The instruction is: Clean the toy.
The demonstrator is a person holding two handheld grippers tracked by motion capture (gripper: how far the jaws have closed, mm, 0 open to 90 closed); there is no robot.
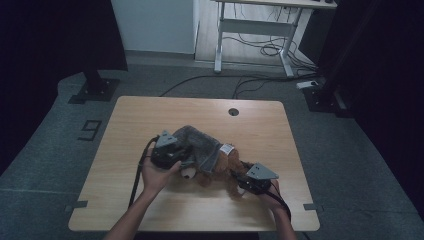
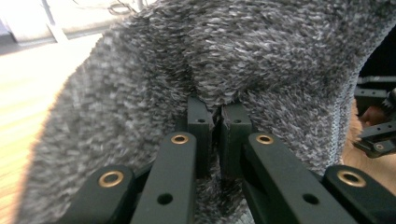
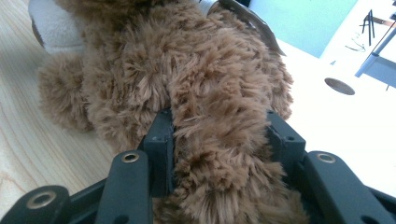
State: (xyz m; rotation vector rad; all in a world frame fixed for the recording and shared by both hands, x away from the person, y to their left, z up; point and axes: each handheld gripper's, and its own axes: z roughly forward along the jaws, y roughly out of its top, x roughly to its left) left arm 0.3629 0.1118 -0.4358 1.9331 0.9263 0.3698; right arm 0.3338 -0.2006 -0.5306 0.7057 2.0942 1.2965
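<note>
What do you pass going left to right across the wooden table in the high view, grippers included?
Left gripper, shut on the grey knitted sweater → small white label at the sweater's edge → brown plush teddy bear → right gripper, clamped on the bear's furry limb, all on the light wooden table.
</note>
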